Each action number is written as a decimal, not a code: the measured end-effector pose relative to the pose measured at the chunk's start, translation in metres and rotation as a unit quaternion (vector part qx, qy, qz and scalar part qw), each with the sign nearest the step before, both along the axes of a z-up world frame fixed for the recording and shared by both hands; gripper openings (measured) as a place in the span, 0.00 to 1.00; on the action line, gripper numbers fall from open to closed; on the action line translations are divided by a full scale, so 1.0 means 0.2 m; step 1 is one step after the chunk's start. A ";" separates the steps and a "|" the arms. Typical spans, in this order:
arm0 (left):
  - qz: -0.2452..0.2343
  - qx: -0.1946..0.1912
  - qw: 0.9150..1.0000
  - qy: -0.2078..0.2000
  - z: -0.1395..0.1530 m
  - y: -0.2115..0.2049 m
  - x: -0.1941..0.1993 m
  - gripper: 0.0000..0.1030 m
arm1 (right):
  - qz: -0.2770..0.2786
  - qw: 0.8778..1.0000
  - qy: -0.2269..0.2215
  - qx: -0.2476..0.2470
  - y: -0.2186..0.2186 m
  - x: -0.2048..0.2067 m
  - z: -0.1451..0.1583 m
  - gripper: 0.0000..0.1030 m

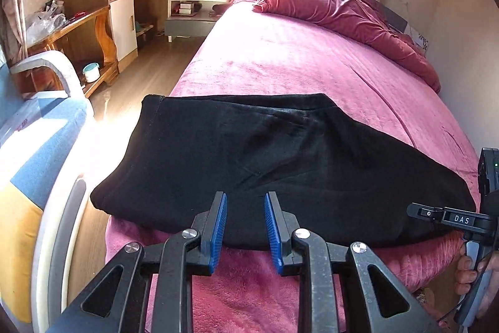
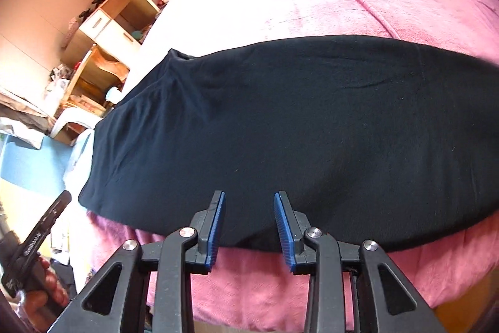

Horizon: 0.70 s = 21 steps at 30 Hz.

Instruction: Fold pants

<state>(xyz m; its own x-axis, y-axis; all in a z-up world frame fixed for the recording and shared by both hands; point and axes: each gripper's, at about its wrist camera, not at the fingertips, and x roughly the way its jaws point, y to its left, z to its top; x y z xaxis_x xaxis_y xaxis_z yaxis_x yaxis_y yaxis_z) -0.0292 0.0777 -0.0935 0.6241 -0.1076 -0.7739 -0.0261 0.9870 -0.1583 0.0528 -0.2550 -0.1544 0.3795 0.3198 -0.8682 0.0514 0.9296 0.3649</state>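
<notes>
Black pants (image 1: 280,158) lie folded flat in a long band across the near end of a pink bed (image 1: 296,58); their near edge runs along the bed's front edge. My left gripper (image 1: 245,198) hovers above that near edge, its blue pads apart with nothing between them. In the right wrist view the same pants (image 2: 296,127) fill the middle, and my right gripper (image 2: 249,197) hangs open just over their near edge, holding nothing. Each gripper's handle shows in the other's view: the right one (image 1: 458,219) and the left one (image 2: 40,236), both with a hand around them.
A crumpled red quilt (image 1: 349,14) lies at the head of the bed. Left of the bed are wooden floor, a nightstand (image 1: 193,17), a wooden desk with clutter (image 1: 103,11) and a blue and yellow chair (image 1: 40,152) close to the bed's corner.
</notes>
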 end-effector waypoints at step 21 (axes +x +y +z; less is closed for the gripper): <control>0.063 -0.025 0.993 0.092 -0.43 0.18 0.15 0.25 | -0.036 0.999 0.011 -0.037 -0.17 -0.07 -0.21 0.28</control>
<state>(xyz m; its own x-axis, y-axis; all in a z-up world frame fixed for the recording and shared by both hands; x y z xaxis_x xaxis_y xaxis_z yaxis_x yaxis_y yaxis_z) 0.0012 0.1129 -0.1787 0.4831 -0.0792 -0.8720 -0.1816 0.9652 -0.1883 0.0378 -0.2883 -0.1956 0.3796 0.2259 -0.8971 0.1274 0.9477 0.2926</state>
